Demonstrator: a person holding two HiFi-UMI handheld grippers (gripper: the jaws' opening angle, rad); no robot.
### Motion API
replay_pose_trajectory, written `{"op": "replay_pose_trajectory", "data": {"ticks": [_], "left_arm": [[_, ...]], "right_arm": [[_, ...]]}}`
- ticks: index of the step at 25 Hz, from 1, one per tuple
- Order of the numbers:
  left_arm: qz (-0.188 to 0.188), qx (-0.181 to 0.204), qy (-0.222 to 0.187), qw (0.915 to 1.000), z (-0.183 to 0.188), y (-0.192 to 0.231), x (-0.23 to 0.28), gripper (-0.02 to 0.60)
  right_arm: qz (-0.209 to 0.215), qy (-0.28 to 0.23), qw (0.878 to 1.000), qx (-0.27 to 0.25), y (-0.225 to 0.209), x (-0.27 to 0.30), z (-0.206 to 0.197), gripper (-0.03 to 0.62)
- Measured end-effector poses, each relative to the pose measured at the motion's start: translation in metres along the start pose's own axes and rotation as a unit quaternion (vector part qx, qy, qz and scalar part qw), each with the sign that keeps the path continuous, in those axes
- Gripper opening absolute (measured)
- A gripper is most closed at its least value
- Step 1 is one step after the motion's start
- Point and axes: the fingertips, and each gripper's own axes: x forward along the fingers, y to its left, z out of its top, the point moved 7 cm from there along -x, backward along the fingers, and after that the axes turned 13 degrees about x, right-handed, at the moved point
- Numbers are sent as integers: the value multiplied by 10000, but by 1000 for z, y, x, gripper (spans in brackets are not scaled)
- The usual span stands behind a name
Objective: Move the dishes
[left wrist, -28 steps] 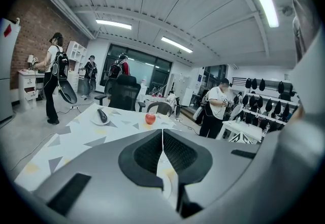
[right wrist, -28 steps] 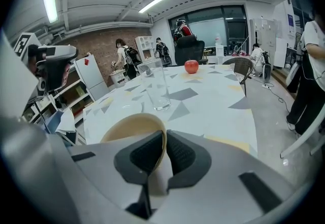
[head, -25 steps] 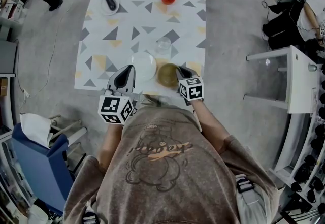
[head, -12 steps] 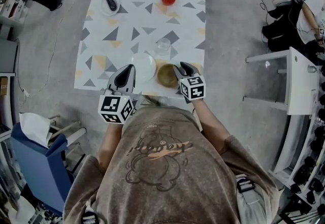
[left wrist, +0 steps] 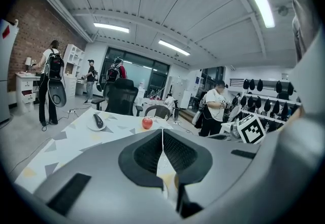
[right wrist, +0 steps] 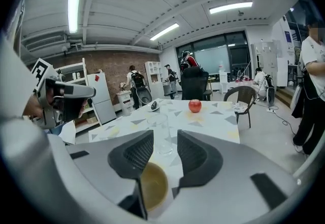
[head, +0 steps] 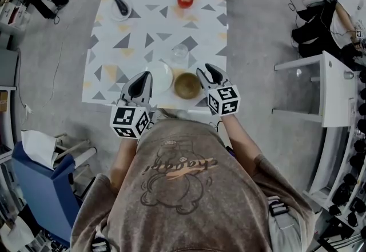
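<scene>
One bowl (head: 187, 86) lies beside, not between, the right gripper's (head: 205, 68) just-opened jaws.

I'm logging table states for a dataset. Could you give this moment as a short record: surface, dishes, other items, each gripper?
surface: table, triangle-patterned top
dishes: white plate beside brown bowl, both at the near edge; small dish at the far left corner
other: glass; apple
left gripper: jaws together, by the plate's left rim, nothing seen between them
right gripper: jaws apart, just been opening, pads on nothing; to the right of the bowl
</scene>
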Motion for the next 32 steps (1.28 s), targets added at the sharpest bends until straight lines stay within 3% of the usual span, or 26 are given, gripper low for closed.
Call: {"op": "replay_pose_trajectory", "data": {"ticks": [14,22,27,32], "left_arm": [[54,108,-232,9997,16,3,-6,21],[34,191,-323,9993,21,2,-10,21],[41,138,-360,9992,17,3,-10,21],[87,120,-331,9993,8,6,-10,21]], "right_arm": [[288,-961,9943,-352,45,-47,59,136],[260,-1214,9918,-310,52,-56,52,93],[255,-1255,9911,-361,55,-54,48,18],[213,-1210,9919,-325,51,-47,41,6]]}}
